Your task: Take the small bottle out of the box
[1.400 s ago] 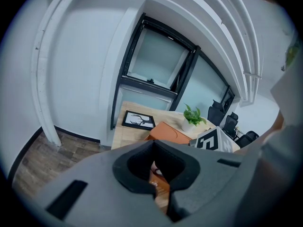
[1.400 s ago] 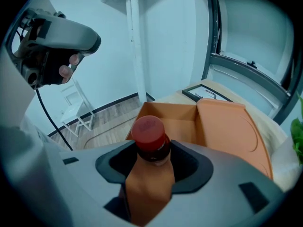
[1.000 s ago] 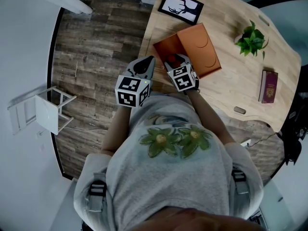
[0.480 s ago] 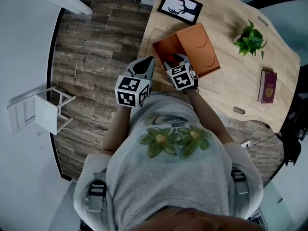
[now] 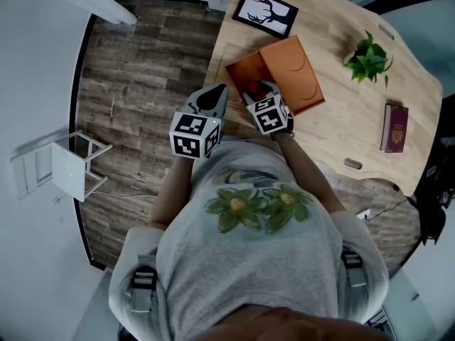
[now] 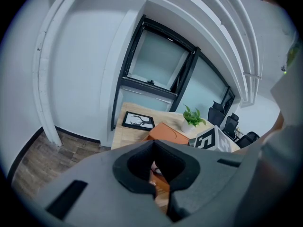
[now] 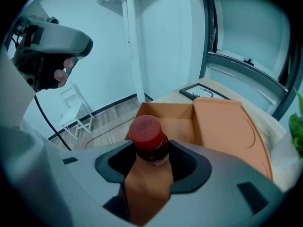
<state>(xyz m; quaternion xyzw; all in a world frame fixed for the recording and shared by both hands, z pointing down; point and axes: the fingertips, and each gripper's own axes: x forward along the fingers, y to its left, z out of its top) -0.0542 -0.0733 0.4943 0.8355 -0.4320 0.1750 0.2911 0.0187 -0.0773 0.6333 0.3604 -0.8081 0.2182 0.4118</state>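
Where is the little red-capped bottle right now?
In the right gripper view the small bottle is clamped between the right tongs, at the near edge of the open orange box.

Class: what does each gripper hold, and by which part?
Right gripper grips the small bottle at its neck, just below the red cap; left gripper holds nothing.

The right gripper (image 5: 257, 89) was over the near corner of the box (image 5: 240, 67). Its jaws were clamped on the neck of the small bottle (image 7: 147, 135), just under the red cap. The right forearm (image 5: 304, 168) ran straight out from the torso toward the box. The left gripper (image 5: 217, 91) hung just to the left of the box, beyond its near corner. Its jaws were pressed together with nothing between them, and it pointed much the same way as the right one. The left forearm (image 5: 173, 190) was held close to the body. The two grippers were side by side, near each other but apart.
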